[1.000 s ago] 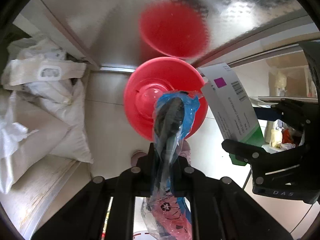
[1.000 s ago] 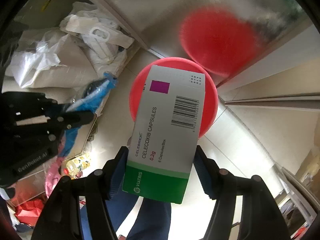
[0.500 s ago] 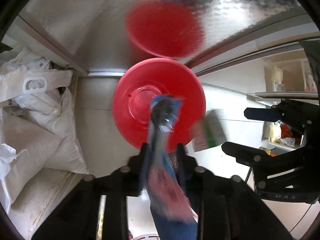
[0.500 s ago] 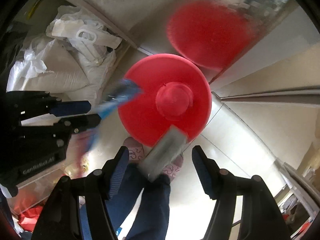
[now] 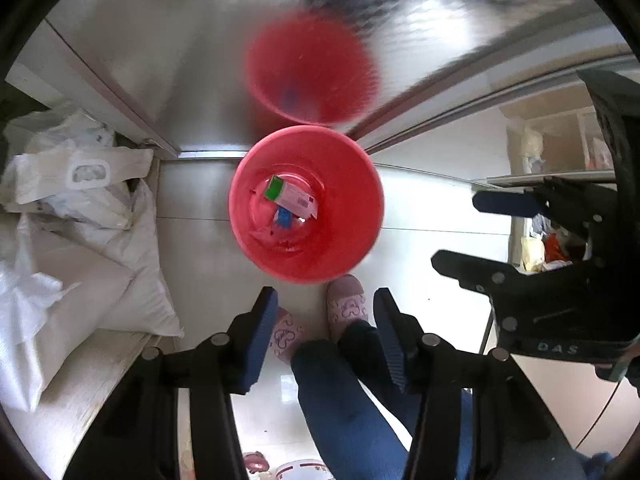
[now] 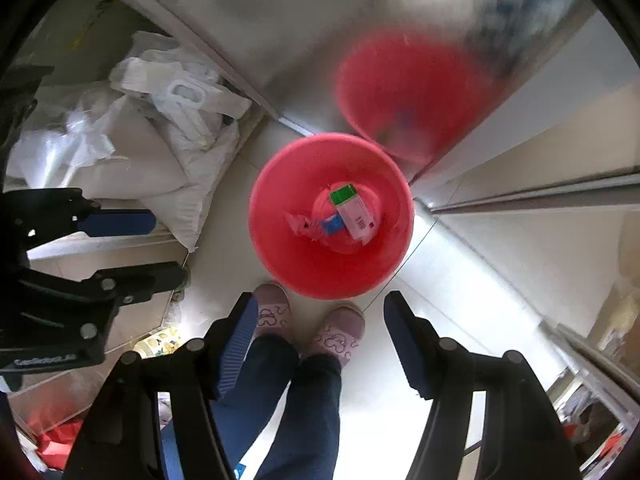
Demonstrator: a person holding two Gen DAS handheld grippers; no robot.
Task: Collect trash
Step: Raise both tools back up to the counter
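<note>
A red bin (image 5: 356,240) stands on the pale floor below both grippers. Inside it lie a white, pink and green medicine box (image 5: 294,197) and a crumpled blue plastic wrapper (image 5: 283,217). My left gripper (image 5: 326,336) hangs above the bin's near rim, its jaws opening with nothing between them. To its right my right gripper (image 5: 500,232) stands open and empty. In the right wrist view the bin (image 6: 280,256) holds the box (image 6: 355,213) and the wrapper (image 6: 332,224). There my right gripper (image 6: 320,344) is open above it, with the left gripper (image 6: 132,244) at the left.
A person's legs in blue trousers and pink slippers (image 5: 346,300) stand right against the bin. White sacks and bags (image 5: 80,208) pile up on the left. A shiny metal wall (image 5: 200,60) behind the bin mirrors it. Shelves with clutter (image 5: 560,152) stand at the right.
The box left my right gripper and the blue wrapper left my left gripper; both now lie in the bin. The left jaws opened, and both grippers rose a little.
</note>
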